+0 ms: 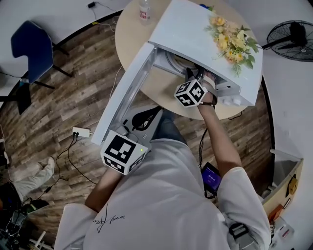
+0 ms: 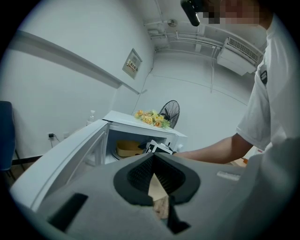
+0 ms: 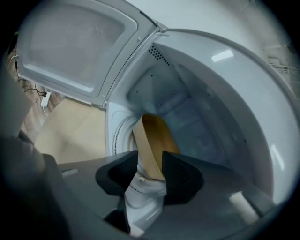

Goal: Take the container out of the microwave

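Two hand-held tools work at a white microwave (image 1: 195, 36) standing on a round counter (image 1: 129, 36), its door (image 1: 126, 93) swung open toward the person; the right tool (image 3: 149, 161) reaches into the cavity, its jaws spread wide, with the near wall of the tan container (image 3: 157, 138) standing in the gap between the pads; the container sits inside the microwave on the turntable (image 3: 118, 136), low and open-topped; the left tool (image 2: 154, 174) hangs outside, just beside the door's free end, its jaws drawn together at the tips with nothing between them; from the left gripper view the container shows deep in the cavity, behind the right tool's marker cube; a spray of yellow flowers (image 1: 232, 36) lies on top of the microwave, and a clear bottle (image 1: 144, 10) stands at the counter's far edge; a black fan (image 1: 292, 36), a blue chair (image 1: 29, 49) and a white power strip (image 1: 80, 132) rest on the floor around the counter, the strip on the wood boards.
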Demonstrator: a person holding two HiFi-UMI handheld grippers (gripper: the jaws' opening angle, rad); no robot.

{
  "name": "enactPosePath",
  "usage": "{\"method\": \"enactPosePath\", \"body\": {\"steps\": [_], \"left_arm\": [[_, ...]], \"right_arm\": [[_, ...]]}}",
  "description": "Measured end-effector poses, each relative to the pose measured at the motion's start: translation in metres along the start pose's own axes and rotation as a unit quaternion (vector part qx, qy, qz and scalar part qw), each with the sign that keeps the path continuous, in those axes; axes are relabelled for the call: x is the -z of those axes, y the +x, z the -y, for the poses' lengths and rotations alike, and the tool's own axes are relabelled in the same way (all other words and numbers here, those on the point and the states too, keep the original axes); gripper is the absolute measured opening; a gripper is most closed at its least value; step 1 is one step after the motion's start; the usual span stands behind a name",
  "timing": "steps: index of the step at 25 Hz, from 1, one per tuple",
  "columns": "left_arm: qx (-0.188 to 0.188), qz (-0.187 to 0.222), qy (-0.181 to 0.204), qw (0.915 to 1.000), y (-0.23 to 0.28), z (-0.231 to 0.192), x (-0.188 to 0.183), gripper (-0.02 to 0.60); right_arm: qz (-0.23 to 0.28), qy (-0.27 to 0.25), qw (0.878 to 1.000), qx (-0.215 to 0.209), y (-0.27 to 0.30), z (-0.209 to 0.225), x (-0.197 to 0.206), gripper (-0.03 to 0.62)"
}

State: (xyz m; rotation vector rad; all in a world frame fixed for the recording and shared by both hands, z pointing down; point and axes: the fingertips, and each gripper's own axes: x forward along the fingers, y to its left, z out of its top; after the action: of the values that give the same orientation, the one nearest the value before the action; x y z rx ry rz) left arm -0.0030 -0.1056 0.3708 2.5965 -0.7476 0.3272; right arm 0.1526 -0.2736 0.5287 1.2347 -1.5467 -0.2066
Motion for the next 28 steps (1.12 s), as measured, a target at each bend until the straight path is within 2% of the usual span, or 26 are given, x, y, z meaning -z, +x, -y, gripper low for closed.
{"method": "enactPosePath", "body": {"steps": [9,18,22,28], "left_arm": [[-0.016,-0.01,-0.006,0.9998,0.001,-0.004,0.004,-0.003],[-0.028,-0.02,-0.009,0.9994,0.009,-0.003,0.008,-0.003],[-0.039,-0.025,-0.008,0.9989,0.01,-0.005,0.008,-0.003],[-0.042,-0.013,-0.021,0.9988,0.011,-0.01,0.003,-0.003]], "right_arm": [[-0.025,-0.043,0.999,0.004,0.025,0.001,0.008,0.167],[-0.024,-0.062,0.998,0.0,0.041,0.004,0.004,0.162],[-0.031,-0.049,0.998,-0.019,0.043,-0.001,0.007,0.124],[-0.026,-0.095,0.995,-0.023,0.044,-0.004,0.004,0.092]]}}
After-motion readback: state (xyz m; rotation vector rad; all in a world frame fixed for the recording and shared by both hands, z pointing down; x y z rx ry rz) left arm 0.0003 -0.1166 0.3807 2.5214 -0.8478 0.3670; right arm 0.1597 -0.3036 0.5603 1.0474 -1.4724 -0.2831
